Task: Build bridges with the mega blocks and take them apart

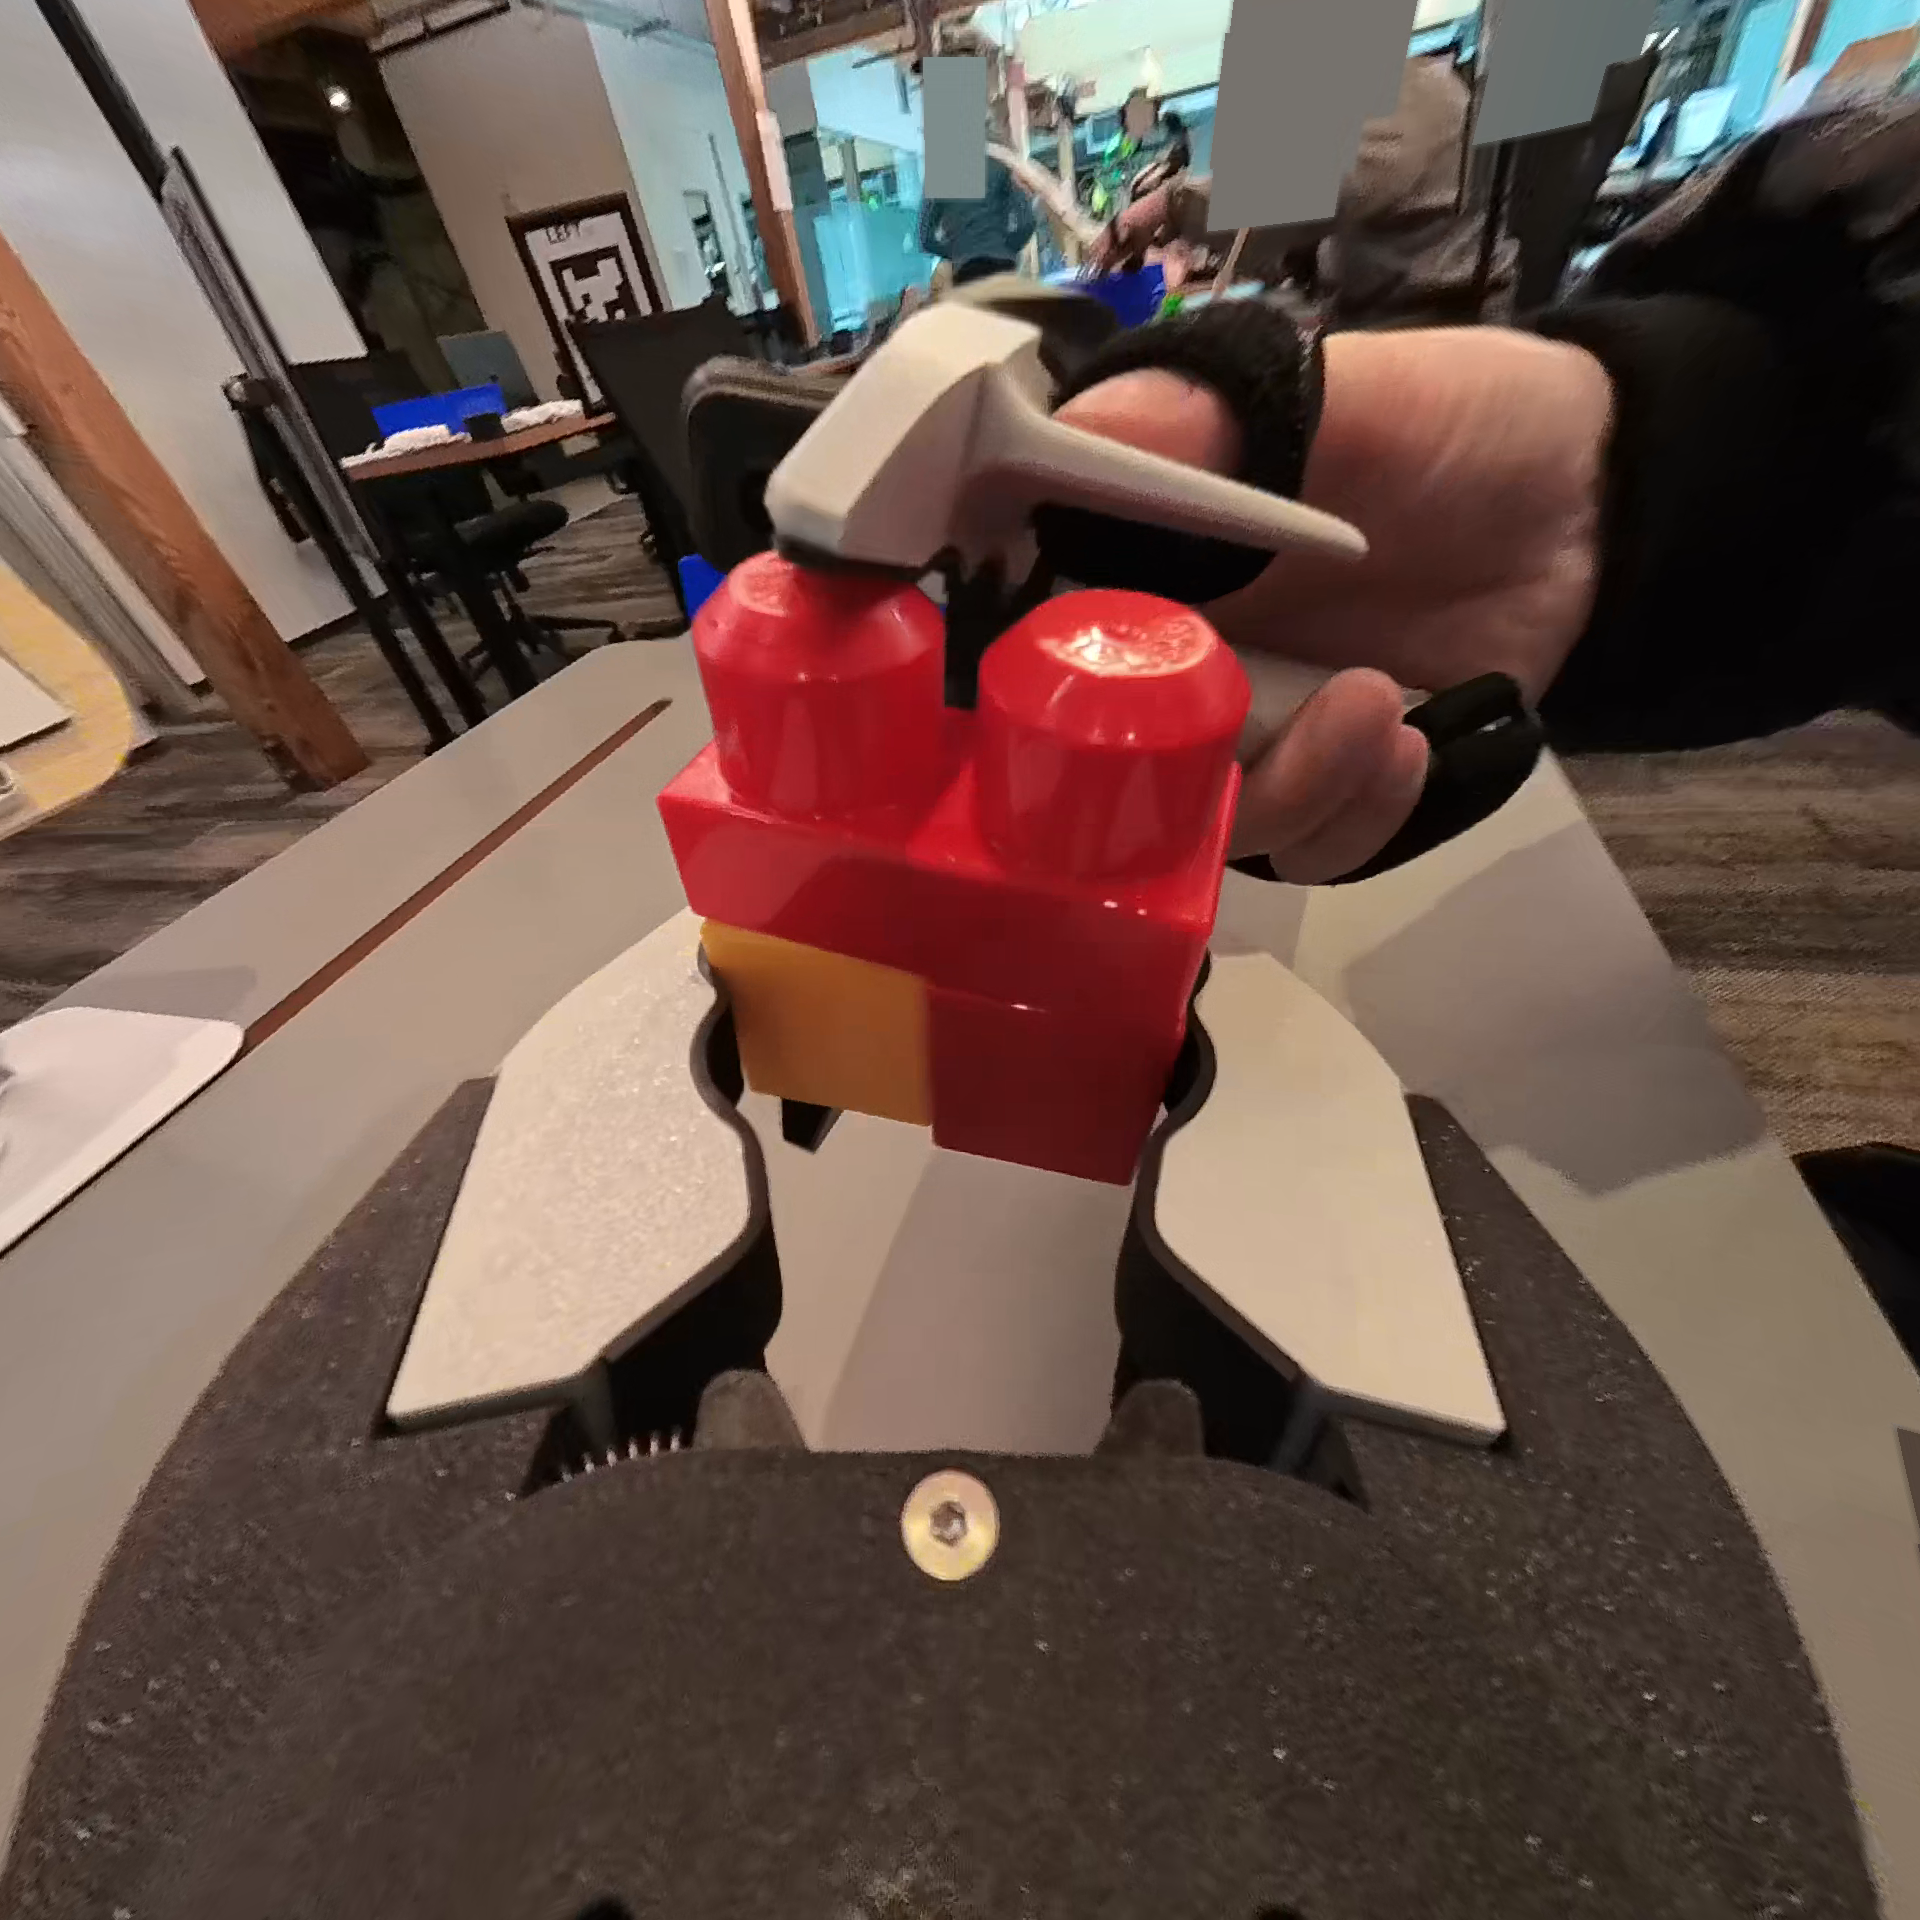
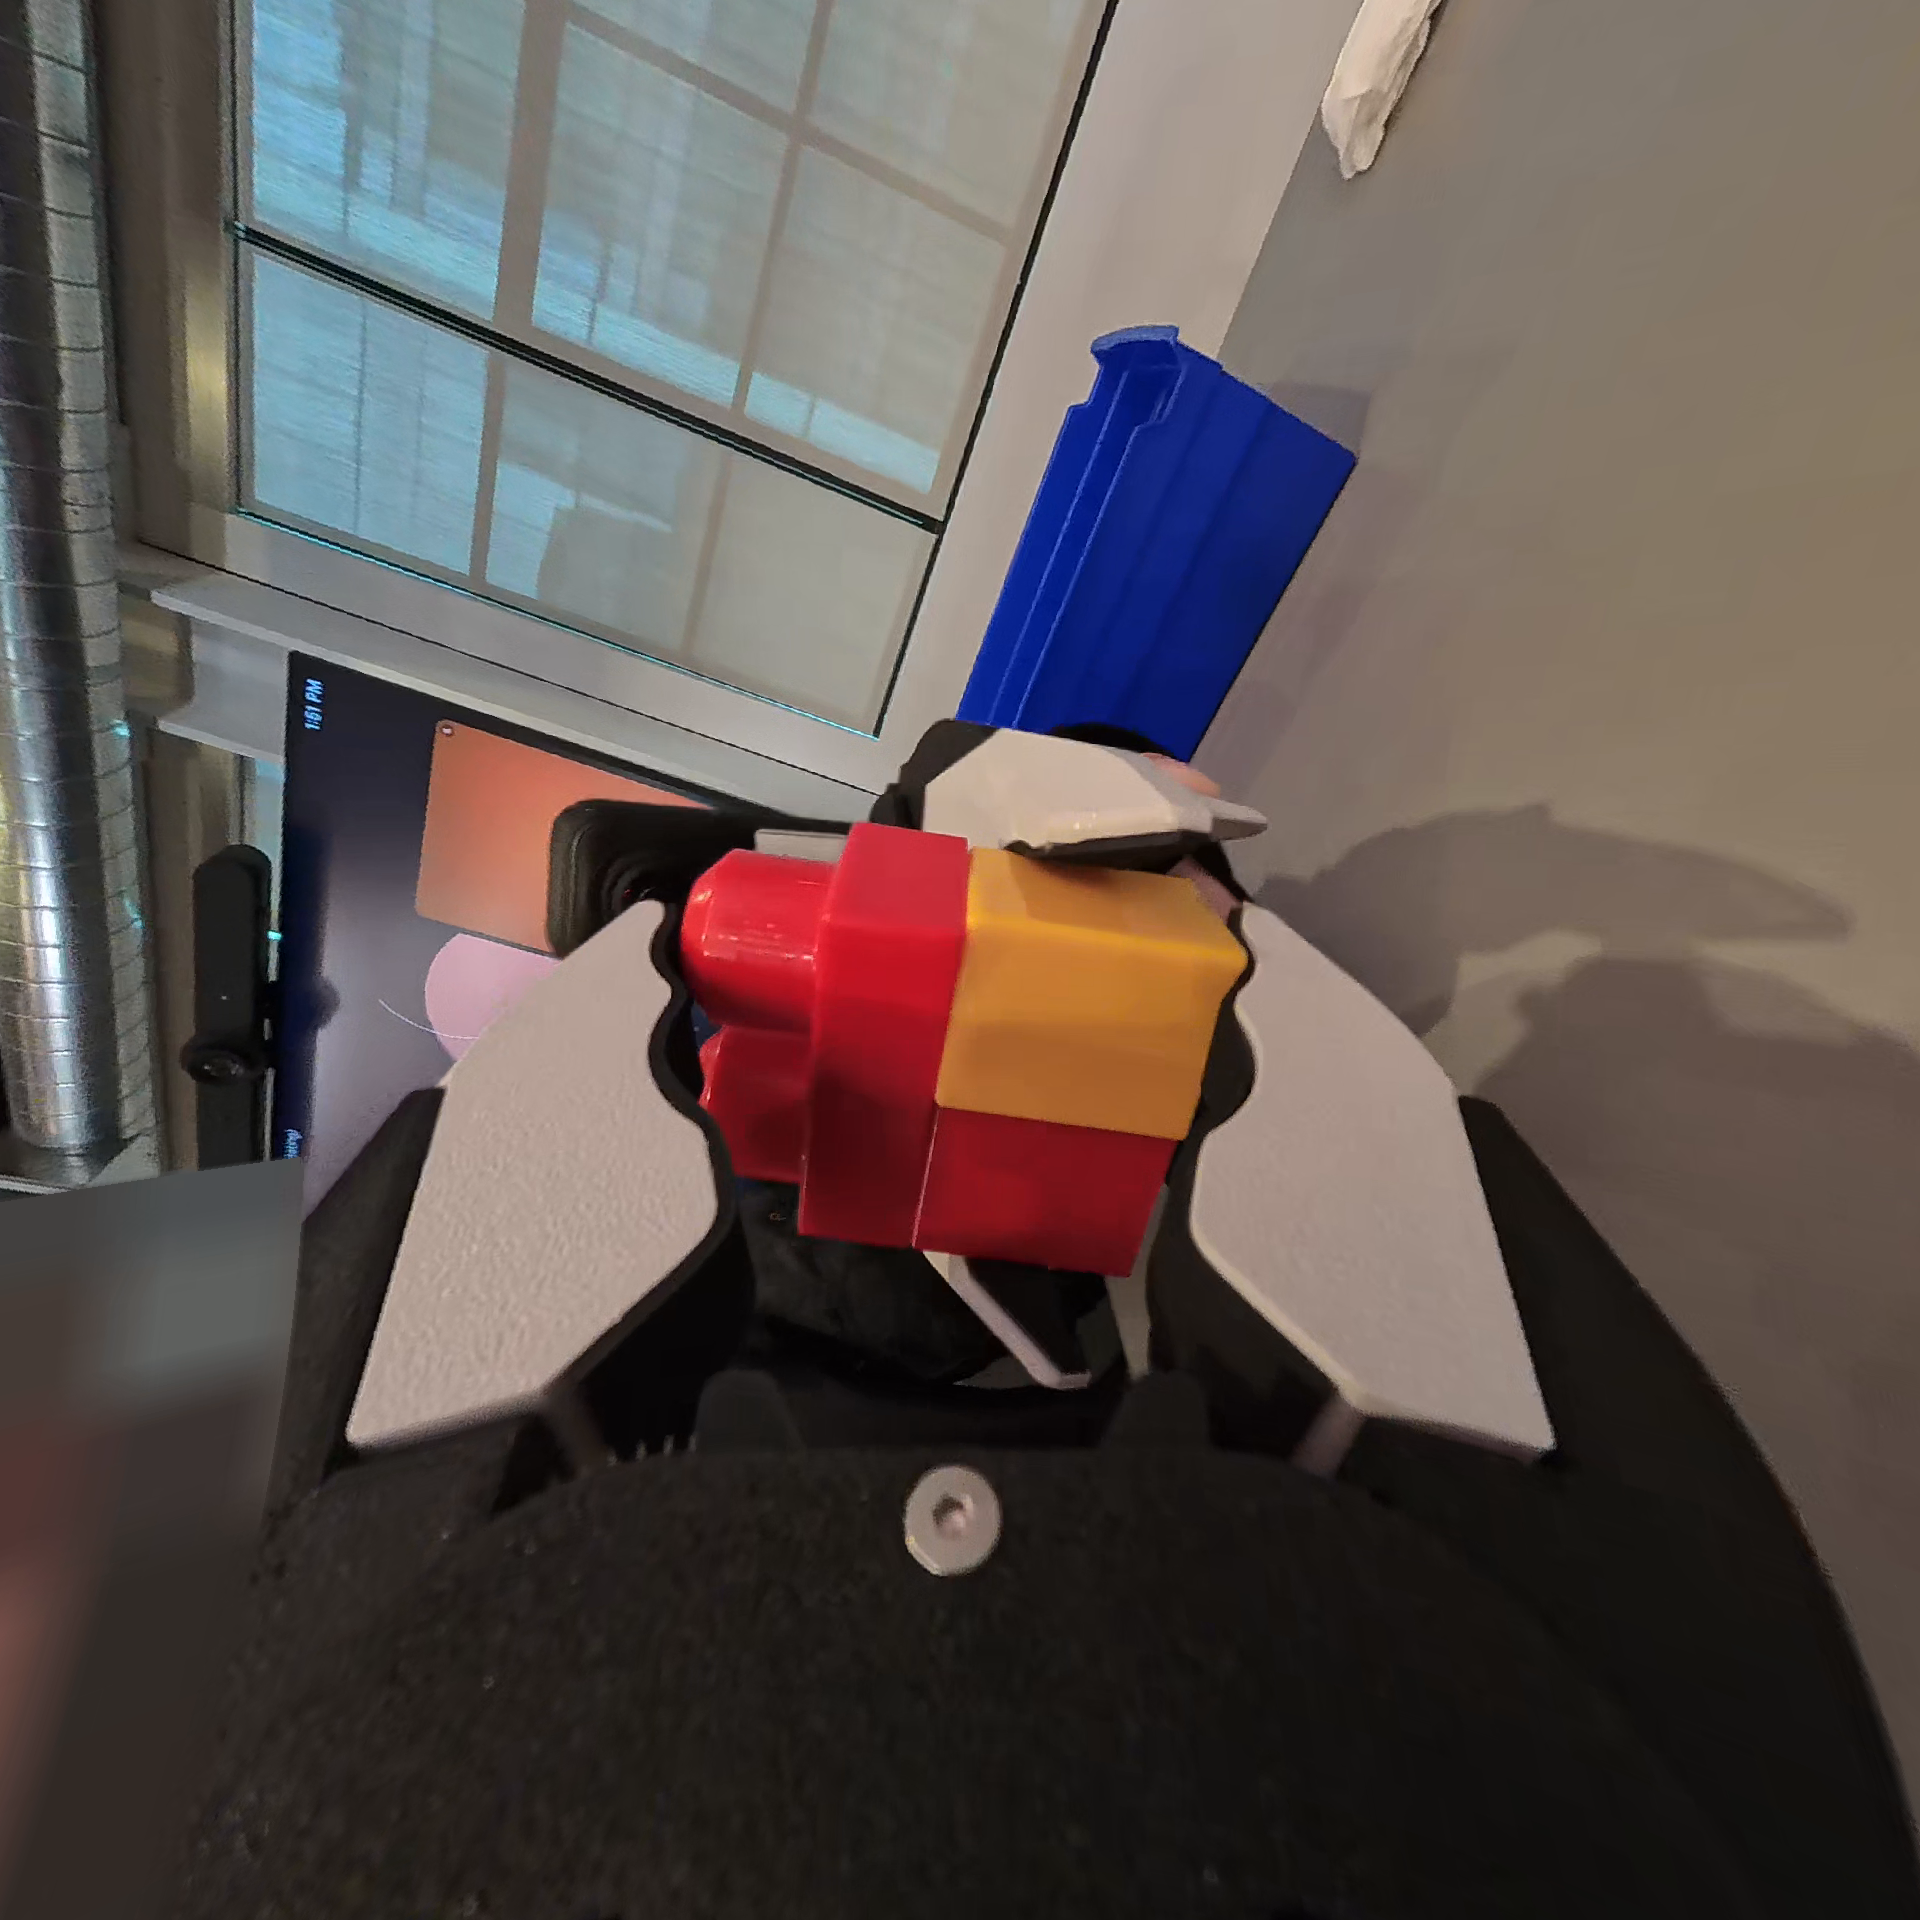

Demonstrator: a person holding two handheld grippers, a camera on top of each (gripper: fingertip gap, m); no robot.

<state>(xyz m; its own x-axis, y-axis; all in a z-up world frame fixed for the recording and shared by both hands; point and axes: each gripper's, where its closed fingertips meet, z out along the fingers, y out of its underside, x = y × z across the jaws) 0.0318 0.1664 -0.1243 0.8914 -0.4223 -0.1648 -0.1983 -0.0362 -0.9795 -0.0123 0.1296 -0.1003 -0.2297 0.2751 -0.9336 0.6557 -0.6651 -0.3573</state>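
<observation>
**Block cluster held between both tongs, above the bench**

Left wrist view: my left tongs [image 1: 951,1039] are closed on the lower layer of a small block cluster. Their left finger presses the yellow block [image 1: 826,1023], their right finger the dark red block [image 1: 1049,1081] beside it. The two sit side by side, touching. Across both sits the red two-stud block [image 1: 935,831], studs up. The cluster is clear of the grey bench [image 1: 343,1039], which runs below and behind it. My right tongs come in from the far side: one pale finger rests on the left stud, a dark tip drops into the gap between the studs. My right hand [image 1: 1434,540], in a black strap, holds them.

Right wrist view: here the cluster lies on its side, studs pointing left. My right tongs [image 2: 951,997] stand around it; the left finger touches the upper stud, the right finger is at the yellow block's edge. Firm grip or not, I cannot tell. Behind stands a blue bin [image 2: 1153,561].
</observation>
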